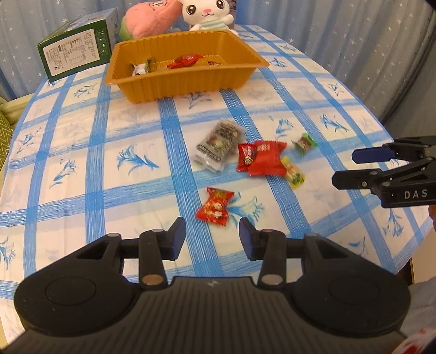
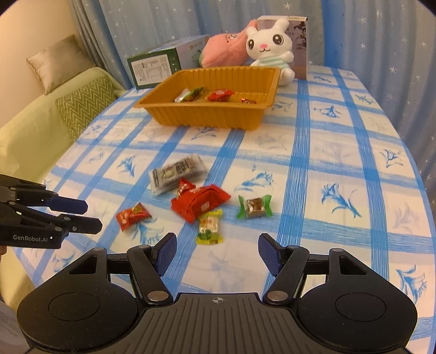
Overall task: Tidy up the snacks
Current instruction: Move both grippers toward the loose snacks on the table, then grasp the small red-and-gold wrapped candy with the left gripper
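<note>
Left gripper (image 1: 212,237) hovers low over near edge of the tabletop (image 1: 81,152), jaws wide w/ nothing between them; the red twist-wrapped candy (image 1: 215,206) lies just ahead of its fingertips. Right gripper (image 2: 217,253) also above the tabletop, jaws wide and empty, w/ the yellow-green candy (image 2: 209,226) just in front of it. Loose snacks sit clustered mid-tabletop: a clear-wrapped dark packet (image 1: 219,145) farthest back, a small red packet (image 1: 245,157) touching/partly under the big red packet (image 1: 265,158), yellow-green candy at that packet's near corner, and a green-ended brown candy (image 2: 254,207) a bit apart to the right. Orange tray (image 1: 190,81) stands further back, well apart from the cluster, already holding a few pcs: a red candy (image 1: 185,60), a white/green one (image 1: 140,68) near its left end, and a small dark-red one (image 2: 247,101) toward the right. Behind tray: green box (image 1: 76,54), pink plush (image 1: 150,19), white bunny plush (image 2: 272,46). In the right wrist view, a sofa (image 2: 35,128) stands left of the table.
</note>
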A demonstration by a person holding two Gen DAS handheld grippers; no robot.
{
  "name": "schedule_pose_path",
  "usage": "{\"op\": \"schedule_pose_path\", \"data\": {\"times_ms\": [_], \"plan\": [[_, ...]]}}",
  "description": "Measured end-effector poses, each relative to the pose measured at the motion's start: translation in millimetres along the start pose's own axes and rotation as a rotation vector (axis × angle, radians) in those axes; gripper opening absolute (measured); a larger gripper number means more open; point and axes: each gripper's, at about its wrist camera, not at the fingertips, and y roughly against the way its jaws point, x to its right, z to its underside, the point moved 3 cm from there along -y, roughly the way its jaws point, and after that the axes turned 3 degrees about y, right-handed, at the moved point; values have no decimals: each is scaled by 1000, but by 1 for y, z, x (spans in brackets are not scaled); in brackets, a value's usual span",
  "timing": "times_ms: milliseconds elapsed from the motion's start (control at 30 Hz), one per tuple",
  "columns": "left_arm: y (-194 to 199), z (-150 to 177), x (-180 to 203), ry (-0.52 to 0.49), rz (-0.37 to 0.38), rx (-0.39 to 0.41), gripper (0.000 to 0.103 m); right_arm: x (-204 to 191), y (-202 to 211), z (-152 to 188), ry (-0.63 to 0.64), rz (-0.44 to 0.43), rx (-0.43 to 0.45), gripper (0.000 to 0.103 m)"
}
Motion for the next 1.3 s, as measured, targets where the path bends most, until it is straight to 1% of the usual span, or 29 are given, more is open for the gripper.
{"op": "schedule_pose_path", "data": {"times_ms": [433, 767, 1100, 1200, 1300], "plan": [[-19, 1, 7, -35, -9, -7, 40, 0, -13, 10, -17, 14, -22, 66], [-35, -11, 12, -73, -14, 5, 40, 6, -14, 12, -45, 31, -24, 66], [-57, -17, 13, -87, -15, -19, 39, 14, -13, 15, -70, 49, -24, 66], [-61, -19, 13, -94, -15, -24, 36, 15, -13, 16, -76, 54, -27, 66], [-65, -21, 12, -87, -17, -30, 30, 16, -15, 15, -78, 55, -27, 66]]}}
